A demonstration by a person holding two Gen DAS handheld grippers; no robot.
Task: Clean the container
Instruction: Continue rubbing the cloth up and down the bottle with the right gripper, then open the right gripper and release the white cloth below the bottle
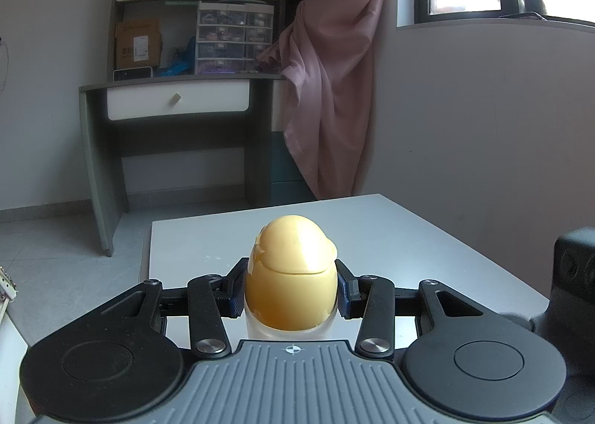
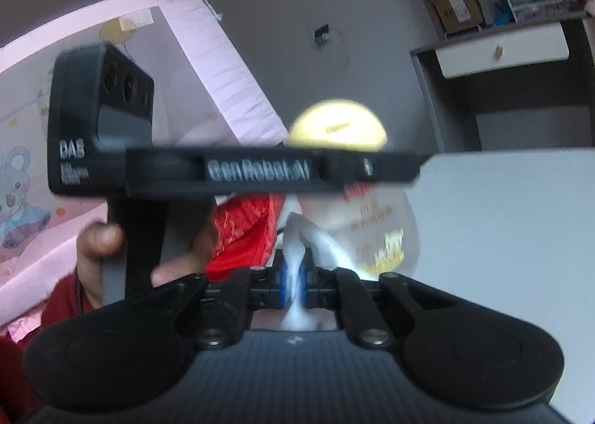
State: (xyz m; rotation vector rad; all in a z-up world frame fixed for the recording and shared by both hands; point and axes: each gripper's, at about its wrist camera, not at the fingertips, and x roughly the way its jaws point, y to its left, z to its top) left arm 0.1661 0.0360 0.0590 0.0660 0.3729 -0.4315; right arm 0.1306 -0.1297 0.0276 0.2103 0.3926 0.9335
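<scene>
On my left wrist feed, the left claw point(image 1: 291, 292) is closed around a container with a yellow egg-shaped plastic cap and a clear body point(image 1: 291, 286). Both blue-padded fingers point(image 1: 238, 294) press against the sides of the cap's lower half, one on each flank, so the claw is spread only as wide as the cap. The container stands upright over the white desk point(image 1: 409, 238), and I can see a little of its clear body just below the cap. I cannot tell from this view whether its base touches the desk.

On my right wrist feed, the picture is blurred. The right claw point(image 2: 293, 284) is pressed nearly together, pinching a white crumpled tissue point(image 2: 297, 249) between its blue pads point(image 2: 284, 284). The tissue rises from the pads toward the container's clear body point(image 2: 383, 227), which carries red and yellow printing, and it seems to touch that body, though the blur keeps me from being sure. The yellow cap point(image 2: 338, 128) shows just above the black bar of the left claw point(image 2: 275, 171), which crosses in front of the container. The person's hand point(image 2: 100, 249) grips the handle below that bar, left of the container, with a red sleeve point(image 2: 245, 234) between the hand and the container.

Beyond the container, on the left feed, a grey desk with a white drawer point(image 1: 178, 100) stands against the wall, and a pink curtain point(image 1: 331, 71) hangs to its right.
</scene>
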